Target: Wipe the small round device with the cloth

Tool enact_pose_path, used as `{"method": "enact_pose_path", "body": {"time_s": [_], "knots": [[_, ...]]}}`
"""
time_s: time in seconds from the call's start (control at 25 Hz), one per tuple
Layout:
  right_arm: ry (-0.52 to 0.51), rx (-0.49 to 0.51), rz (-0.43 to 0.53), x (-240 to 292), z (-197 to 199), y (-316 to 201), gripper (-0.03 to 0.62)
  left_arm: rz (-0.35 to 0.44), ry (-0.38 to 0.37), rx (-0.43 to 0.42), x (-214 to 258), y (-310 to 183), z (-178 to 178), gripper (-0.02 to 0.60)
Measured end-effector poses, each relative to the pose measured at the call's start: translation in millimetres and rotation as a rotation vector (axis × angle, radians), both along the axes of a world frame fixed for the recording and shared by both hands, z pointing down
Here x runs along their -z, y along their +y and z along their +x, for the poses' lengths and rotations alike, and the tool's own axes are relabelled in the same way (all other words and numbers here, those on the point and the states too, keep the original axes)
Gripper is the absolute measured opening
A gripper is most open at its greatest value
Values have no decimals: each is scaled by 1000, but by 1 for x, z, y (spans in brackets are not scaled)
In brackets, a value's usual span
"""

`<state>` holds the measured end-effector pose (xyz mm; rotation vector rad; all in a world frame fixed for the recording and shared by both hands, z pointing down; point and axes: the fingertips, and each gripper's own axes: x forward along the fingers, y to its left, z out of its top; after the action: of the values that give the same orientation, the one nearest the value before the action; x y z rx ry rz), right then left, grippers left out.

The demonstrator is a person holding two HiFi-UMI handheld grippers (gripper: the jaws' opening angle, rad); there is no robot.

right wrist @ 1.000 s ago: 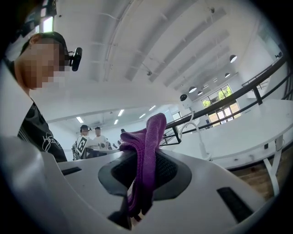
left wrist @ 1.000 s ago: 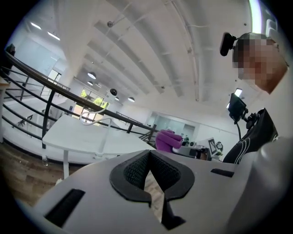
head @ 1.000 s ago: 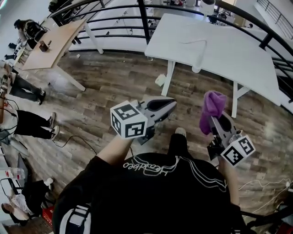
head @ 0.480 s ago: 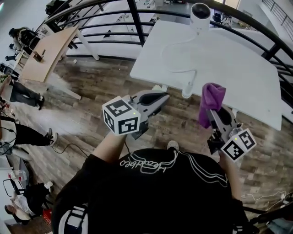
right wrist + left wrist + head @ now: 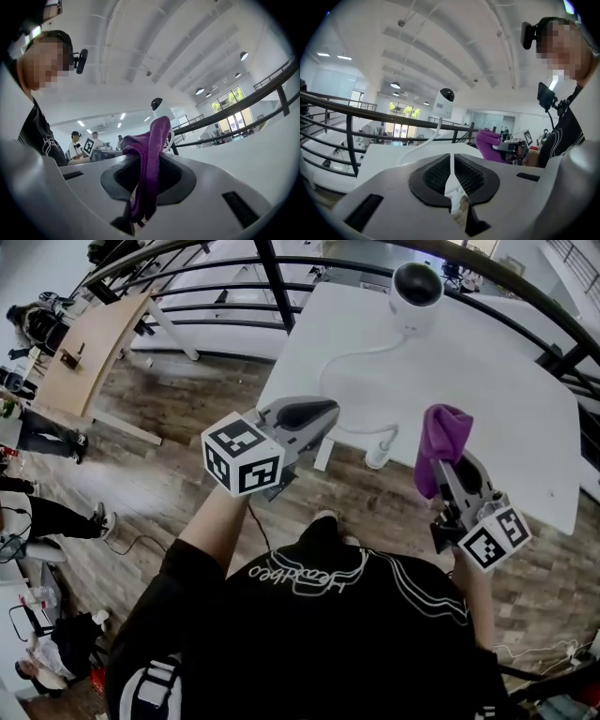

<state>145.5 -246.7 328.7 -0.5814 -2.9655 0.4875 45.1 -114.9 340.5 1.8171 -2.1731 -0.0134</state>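
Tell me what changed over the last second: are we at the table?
The person has walked up to the white table, which now lies nearer, and the round white camera on it has come into sight. The left gripper and right gripper now show against its near edge, not the floor. Unchanged: right shut on the purple cloth, left shut and empty; camera untouched.

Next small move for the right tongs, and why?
Probably reach the right tongs forward over the white table toward the small round device: the purple cloth is clamped in them, but it sits at the table's near edge, well apart from the device.
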Motion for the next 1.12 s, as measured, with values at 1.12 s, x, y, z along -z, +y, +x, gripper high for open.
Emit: {"method": "enact_pose_path", "body": {"time_s": [1.12], "knots": [[-8, -260, 42, 8, -85, -28, 66, -283, -285, -453, -67, -97, -132, 124]]}}
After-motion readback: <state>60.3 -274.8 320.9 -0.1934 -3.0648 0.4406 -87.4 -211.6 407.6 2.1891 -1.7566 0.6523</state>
